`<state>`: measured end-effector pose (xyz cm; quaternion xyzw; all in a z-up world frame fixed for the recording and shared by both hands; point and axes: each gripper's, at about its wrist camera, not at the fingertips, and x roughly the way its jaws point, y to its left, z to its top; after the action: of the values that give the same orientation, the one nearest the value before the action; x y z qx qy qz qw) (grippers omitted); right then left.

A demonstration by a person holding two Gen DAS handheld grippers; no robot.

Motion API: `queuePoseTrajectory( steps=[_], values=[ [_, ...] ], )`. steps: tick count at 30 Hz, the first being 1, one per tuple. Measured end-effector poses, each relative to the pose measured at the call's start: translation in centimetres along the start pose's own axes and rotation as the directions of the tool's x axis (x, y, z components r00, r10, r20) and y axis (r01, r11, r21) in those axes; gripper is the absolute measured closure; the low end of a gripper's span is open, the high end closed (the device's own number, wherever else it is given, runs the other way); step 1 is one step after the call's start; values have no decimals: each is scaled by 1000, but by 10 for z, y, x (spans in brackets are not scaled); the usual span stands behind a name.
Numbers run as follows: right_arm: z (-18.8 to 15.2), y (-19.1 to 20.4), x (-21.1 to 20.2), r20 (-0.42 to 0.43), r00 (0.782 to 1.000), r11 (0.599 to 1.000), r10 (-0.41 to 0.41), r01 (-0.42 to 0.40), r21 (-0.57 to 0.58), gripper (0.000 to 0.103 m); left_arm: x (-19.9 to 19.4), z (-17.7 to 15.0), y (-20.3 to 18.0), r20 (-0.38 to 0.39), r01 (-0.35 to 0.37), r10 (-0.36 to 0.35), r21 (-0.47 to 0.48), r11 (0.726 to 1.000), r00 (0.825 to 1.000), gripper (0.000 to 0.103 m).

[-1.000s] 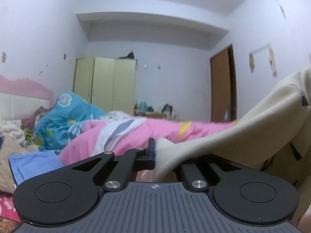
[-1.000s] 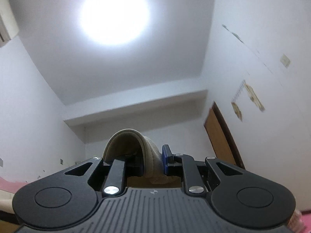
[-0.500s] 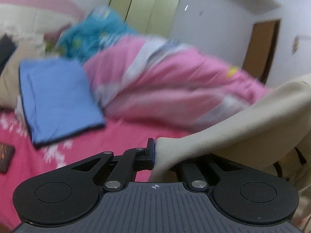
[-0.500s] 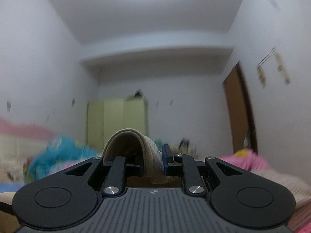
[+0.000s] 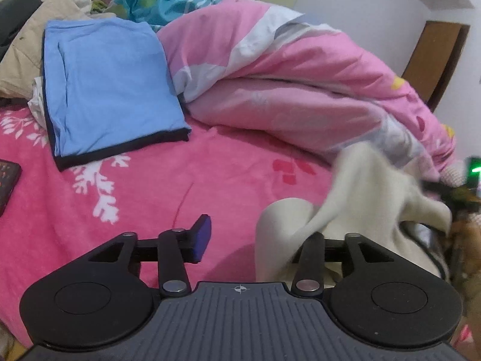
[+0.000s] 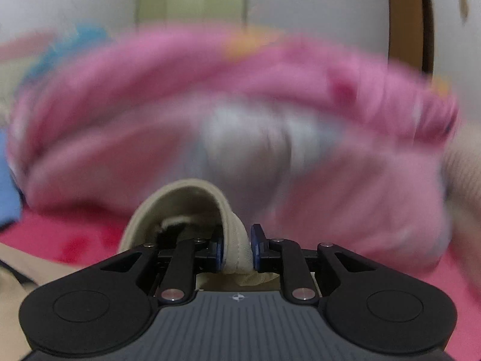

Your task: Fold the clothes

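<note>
- Cream garment (image 5: 354, 198): lying partly on the pink bedsheet (image 5: 156, 186) at the right of the left wrist view, one fold draping over the right-hand finger of the left gripper (image 5: 249, 240); its far end is blurring out, so its full spread cannot be told.
- Left gripper: jaws standing wide apart, clamping nothing; the cloth is only resting against one finger, which suggests a hold given up so that the fabric can settle on the bed.
- Right gripper (image 6: 237, 249): jaws nearly closed, pinching a ribbed cream hem between the blue pads (image 6: 257, 249); the hem is arching up in a loop ahead of the fingers, probably kept taut so that this edge can be guided.
- Blue garment (image 5: 108, 81): lying flat and squared on the sheet, well apart from the cream one, beside the pink duvet (image 5: 285, 69).
- Right wrist view: background smearing heavily, so little beyond the grip is readable.
</note>
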<state>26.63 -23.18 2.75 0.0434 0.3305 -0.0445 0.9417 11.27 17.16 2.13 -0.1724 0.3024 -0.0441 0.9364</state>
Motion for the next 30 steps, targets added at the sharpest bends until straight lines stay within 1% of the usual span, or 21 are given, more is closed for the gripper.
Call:
queuePoseTrajectory(
  steps=[2, 3, 4, 5, 7, 8, 10, 12, 15, 17, 18, 20, 21, 22, 23, 25, 26, 27, 28, 29, 30],
  values=[
    [-6, -16, 23, -144, 989, 995, 45, -32, 90, 81, -5, 0, -2, 10, 0, 0, -2, 1000, 1000, 57],
    [-9, -23, 26, -172, 983, 990, 71, -48, 135, 80, -6, 1, -5, 19, -1, 1, 1, 1000, 1000, 57],
    [-10, -28, 20, -152, 984, 984, 90, -63, 169, 78, -8, 3, -8, 31, -5, 5, 8, 1000, 1000, 57],
    [-11, -34, 13, -130, 986, 978, 102, -75, 195, 71, -11, 4, -11, 45, -9, 8, 17, 1000, 999, 57],
    [-10, -44, -7, -83, 991, 970, 110, -89, 224, 62, -18, 4, -17, 77, -9, 6, 37, 999, 997, 56],
    [-11, -49, -18, -60, 992, 967, 110, -93, 236, 56, -20, 5, -18, 88, -7, 3, 43, 999, 996, 55],
    [-15, -61, -44, -16, 993, 962, 114, -106, 253, 51, -21, 5, -18, 88, -2, -2, 38, 999, 996, 55],
    [-14, -74, -62, 18, 991, 953, 134, -134, 272, 48, -18, 6, -12, 71, 14, -14, 7, 1000, 997, 55],
    [-9, -94, -84, 64, 981, 935, 183, -194, 298, 48, -13, 11, 7, 25, 87, -85, -120, 989, 996, 55],
    [-8, -100, -97, 86, 959, 910, 268, -282, 304, 48, -11, 14, 17, 9, 125, -126, -194, 973, 992, 55],
    [-9, -100, -104, 93, 944, 895, 317, -330, 301, 48, -11, 14, 19, 8, 128, -129, -217, 968, 992, 55],
    [-16, -94, -118, 93, 900, 857, 425, -433, 280, 48, -12, 15, 22, 14, 141, -142, -253, 957, 990, 55],
    [-21, -89, -123, 89, 878, 839, 471, -477, 260, 48, -11, 15, 24, 16, 159, -161, -285, 945, 987, 55],
    [-26, -84, -127, 83, 855, 823, 512, -516, 239, 48, -10, 15, 28, 19, 182, -186, -324, 928, 982, 55],
    [-31, -79, -128, 75, 837, 810, 542, -545, 216, 48, -6, 14, 34, 19, 211, -221, -380, 900, 975, 55],
    [-41, -68, -129, 61, 811, 796, 582, -583, 160, 49, 6, 13, 47, 6, 245, -279, -499, 831, 960, 55],
    [-45, -62, -125, 51, 812, 802, 582, -583, 131, 49, 11, 12, 52, -15, 239, -294, -544, 805, 956, 55],
    [-49, -58, -119, 29, 830, 823, 557, -557, 112, 50, 15, 12, 55, -41, 215, -292, -580, 786, 956, 55],
    [-52, -54, -111, -1, 858, 853, 514, -511, 101, 50, 14, 12, 55, -53, 189, -269, -584, 790, 962, 55],
    [-55, -51, -103, -31, 883, 881, 469, -465, 87, 55, 8, 14, 52, -52, 168, -238, -562, 810, 970, 55],
    [-56, -51, -99, -46, 895, 895, 443, -438, 85, 58, 1, 15, 49, -44, 153, -210, -541, 827, 977, 55]
  ],
)
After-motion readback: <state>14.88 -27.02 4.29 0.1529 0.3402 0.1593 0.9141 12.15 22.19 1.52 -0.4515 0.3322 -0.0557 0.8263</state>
